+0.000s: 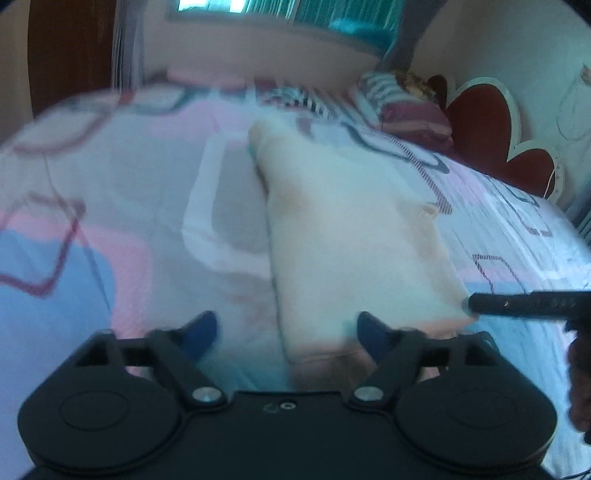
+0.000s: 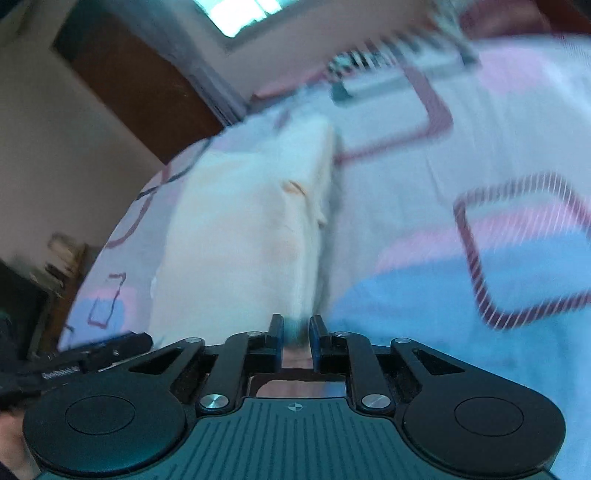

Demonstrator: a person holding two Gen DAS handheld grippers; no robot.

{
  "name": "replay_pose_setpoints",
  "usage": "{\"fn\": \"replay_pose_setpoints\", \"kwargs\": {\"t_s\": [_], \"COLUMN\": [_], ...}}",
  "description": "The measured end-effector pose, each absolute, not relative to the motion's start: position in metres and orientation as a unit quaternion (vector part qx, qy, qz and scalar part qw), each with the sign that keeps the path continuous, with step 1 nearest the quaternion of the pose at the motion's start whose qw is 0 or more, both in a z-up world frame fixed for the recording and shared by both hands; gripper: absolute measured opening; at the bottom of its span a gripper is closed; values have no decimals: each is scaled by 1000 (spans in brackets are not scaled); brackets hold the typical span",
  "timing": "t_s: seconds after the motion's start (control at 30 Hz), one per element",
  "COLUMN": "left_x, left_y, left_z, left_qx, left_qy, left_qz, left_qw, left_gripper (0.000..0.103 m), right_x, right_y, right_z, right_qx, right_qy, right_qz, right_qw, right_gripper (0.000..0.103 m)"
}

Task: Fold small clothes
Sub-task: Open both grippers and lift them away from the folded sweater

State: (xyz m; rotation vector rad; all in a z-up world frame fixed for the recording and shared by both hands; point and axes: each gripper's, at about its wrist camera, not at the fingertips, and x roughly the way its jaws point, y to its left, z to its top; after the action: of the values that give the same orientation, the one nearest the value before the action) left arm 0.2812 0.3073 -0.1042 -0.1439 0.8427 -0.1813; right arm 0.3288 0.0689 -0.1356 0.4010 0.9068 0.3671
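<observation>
1. L wrist view: my left hand-held gripper (image 1: 286, 332) sits at bottom centre of frame, jaws spread wide, released, nothing between its blue fingertips (image 1: 201, 332).
2. The small cloth (image 1: 354, 236), pale cream/peach, lies folded into a long strip on the bed (image 1: 110, 206). It runs from upper centre of frame down to the bottom centre, w/ its near end lying between my left fingertips; the right tip sits over its edge.
3. The bed sheet is pink, blue and white w/ dark red square outlines. Frame is blurred, so fine cloth detail is unclear.
4. At the right edge of frame, my right hand-held gripper (image 1: 471, 304) comes in as a dark bar, its tip at the cloth's lower right corner.
5. Upper right of frame: striped pillows (image 1: 399, 107) and a red scalloped headboard (image 1: 480, 125). A window (image 1: 236, 7) shows at the top.
6. R wrist view: my right hand-held gripper (image 2: 295, 332) is at bottom centre, jaws nearly together, clenched on the near edge of the cloth (image 2: 243, 236).
7. The cloth stretches from there up toward centre-left of frame over the bed (image 2: 443, 258).
8. My left hand-held gripper (image 2: 136, 339) shows at lower left, close by the cloth's near corner.
9. A brown door (image 2: 122, 74) stands at upper left.
</observation>
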Motion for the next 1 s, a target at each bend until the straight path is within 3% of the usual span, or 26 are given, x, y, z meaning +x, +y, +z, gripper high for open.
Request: {"fn": "replay_pose_setpoints", "kwargs": {"t_s": [0.07, 0.23, 0.7, 0.8, 0.9, 0.97, 1.0], "left_x": [276, 285, 251, 228, 196, 171, 160], "left_y": [301, 292, 291, 292, 285, 276, 271], "left_z": [-106, -126, -116, -105, -90, -79, -72], "left_qx": [-60, -72, -59, -66, -63, -56, -52], "left_qy": [412, 439, 435, 427, 409, 396, 388], "left_qz": [-74, -39, -15, -6, 7, 15, 19], "left_qw": [906, 895, 898, 902, 910, 916, 920], "left_gripper": [70, 71, 69, 74, 87, 96, 99], "right_x": [319, 316, 291, 272, 248, 227, 216], "right_y": [81, 108, 99, 96, 86, 77, 73], "right_z": [-126, -140, -149, -133, -113, -100, -93], "right_qx": [152, 92, 88, 81, 83, 84, 83], "right_qy": [417, 427, 439, 426, 413, 403, 399], "right_qz": [176, 167, 146, 147, 146, 146, 139], "right_qw": [879, 884, 882, 889, 895, 900, 903], "right_gripper": [16, 16, 16, 16, 16, 26, 63]}}
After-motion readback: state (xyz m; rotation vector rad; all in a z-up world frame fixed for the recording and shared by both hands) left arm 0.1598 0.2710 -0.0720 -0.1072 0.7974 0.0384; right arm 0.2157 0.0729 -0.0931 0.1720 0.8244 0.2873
